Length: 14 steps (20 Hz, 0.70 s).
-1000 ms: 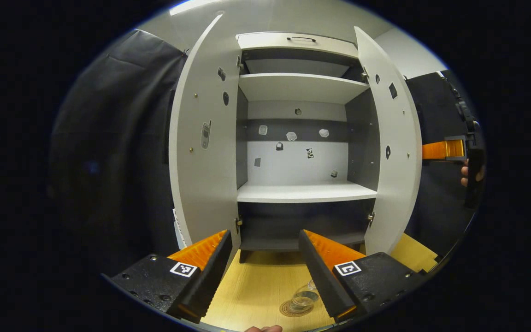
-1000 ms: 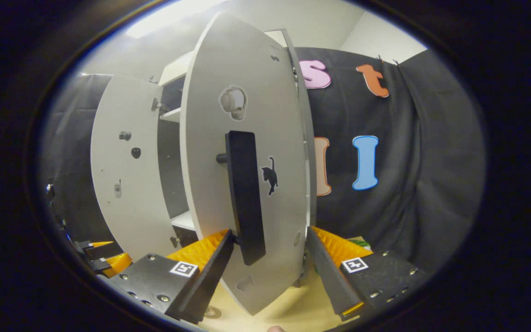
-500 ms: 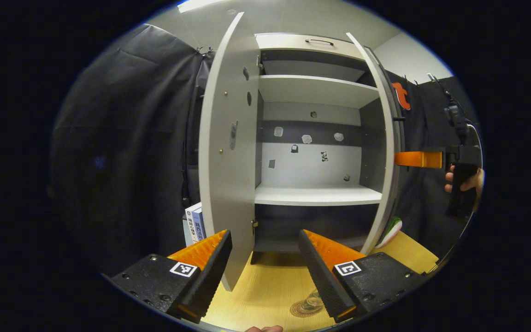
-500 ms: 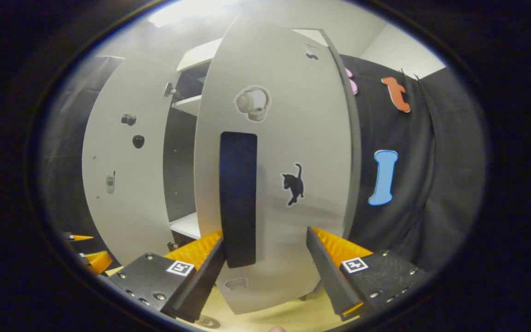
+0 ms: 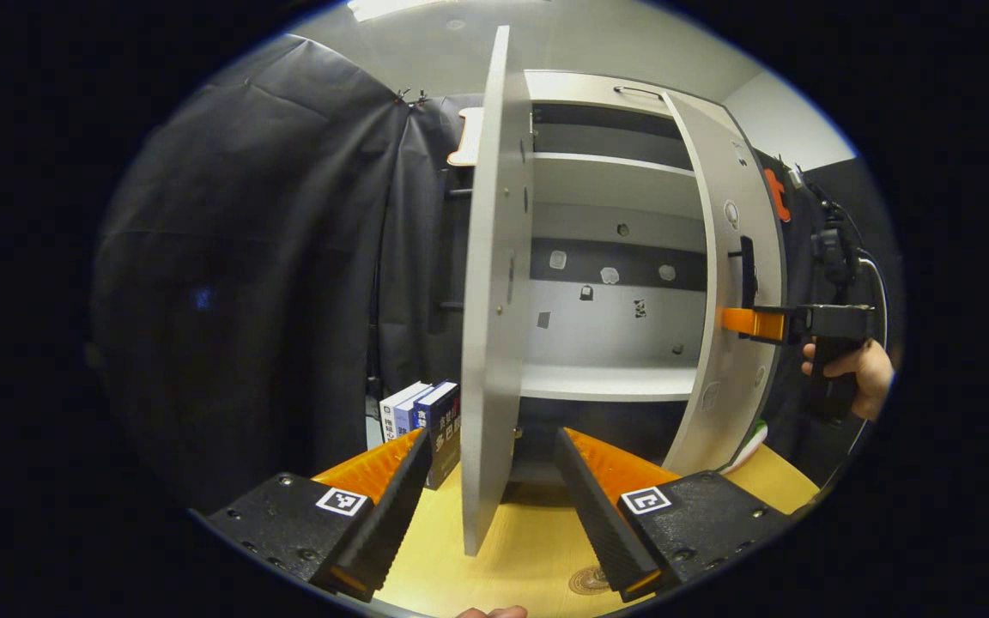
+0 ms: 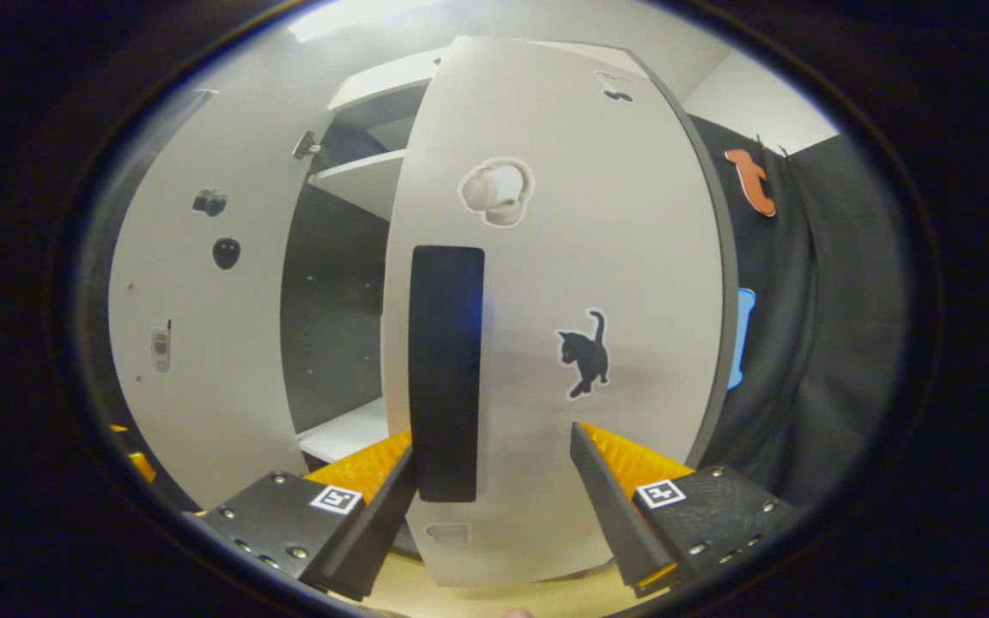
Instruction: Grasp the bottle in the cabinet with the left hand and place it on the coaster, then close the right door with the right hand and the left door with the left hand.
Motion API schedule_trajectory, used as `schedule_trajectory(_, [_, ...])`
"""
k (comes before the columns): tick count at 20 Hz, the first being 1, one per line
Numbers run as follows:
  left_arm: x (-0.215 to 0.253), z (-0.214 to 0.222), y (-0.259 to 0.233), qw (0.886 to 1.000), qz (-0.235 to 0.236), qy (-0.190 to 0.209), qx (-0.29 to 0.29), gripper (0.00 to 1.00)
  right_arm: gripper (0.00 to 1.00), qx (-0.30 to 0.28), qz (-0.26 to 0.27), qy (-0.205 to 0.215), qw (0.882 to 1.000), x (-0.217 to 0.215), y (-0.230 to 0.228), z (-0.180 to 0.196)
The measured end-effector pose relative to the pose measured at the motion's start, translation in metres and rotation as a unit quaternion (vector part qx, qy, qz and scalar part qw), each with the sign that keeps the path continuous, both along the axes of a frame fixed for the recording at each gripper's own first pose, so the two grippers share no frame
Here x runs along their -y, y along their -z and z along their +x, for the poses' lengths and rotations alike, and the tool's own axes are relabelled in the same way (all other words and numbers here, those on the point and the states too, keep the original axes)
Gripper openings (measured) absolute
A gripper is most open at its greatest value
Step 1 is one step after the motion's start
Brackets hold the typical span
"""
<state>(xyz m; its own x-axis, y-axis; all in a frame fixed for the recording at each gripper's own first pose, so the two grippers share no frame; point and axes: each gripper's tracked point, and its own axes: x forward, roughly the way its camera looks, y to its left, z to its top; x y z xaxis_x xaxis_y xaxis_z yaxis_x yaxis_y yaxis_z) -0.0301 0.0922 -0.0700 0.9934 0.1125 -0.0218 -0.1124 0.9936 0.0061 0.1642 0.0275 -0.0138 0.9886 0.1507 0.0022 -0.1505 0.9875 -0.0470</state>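
The right door point(image 6: 563, 343) stands upright, long axis vertical, swung partway toward the cabinet point(image 5: 615, 283); its outer face, with a vertical black handle point(image 6: 445, 369), faces the right gripper point(image 6: 494, 498). The left door point(image 5: 490, 292) stands upright and edge-on to the left gripper point(image 5: 490, 506), projecting out from the cabinet.

The cabinet shelves point(image 5: 606, 382) carry nothing visible. The coaster point(image 5: 589, 579) lies on the wooden table point(image 5: 529, 541) just in front of the cabinet, partly hidden behind the left gripper's finger; the bottle cannot be made out.

The right gripper is level, jaws wide apart, straddling the handle's lower end. In the left gripper view, a hand point(image 5: 855, 369) holds it against the door's outer face. The left gripper is level, jaws wide, gripping nothing, either side of the left door's edge.
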Motion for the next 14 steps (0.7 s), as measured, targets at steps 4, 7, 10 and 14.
schedule_trajectory(4, [-0.021, 0.006, -0.015, 1.000, -0.019, 0.004, 0.001, 0.93, 1.00, 0.004, -0.001, 0.016, 1.000, -0.008, 0.000, 0.019])
schedule_trajectory(7, [-0.034, 0.006, -0.031, 0.999, -0.048, 0.007, 0.004, 0.95, 1.00, 0.002, -0.001, 0.026, 1.000, -0.013, 0.001, 0.034])
schedule_trajectory(10, [-0.050, 0.009, -0.039, 0.997, -0.075, 0.009, 0.001, 0.95, 1.00, 0.008, -0.001, 0.044, 0.999, -0.013, 0.001, 0.041])
schedule_trajectory(14, [-0.072, 0.017, -0.047, 0.997, -0.080, 0.003, 0.004, 0.95, 0.97, 0.009, -0.003, 0.063, 0.998, -0.015, 0.001, 0.049])
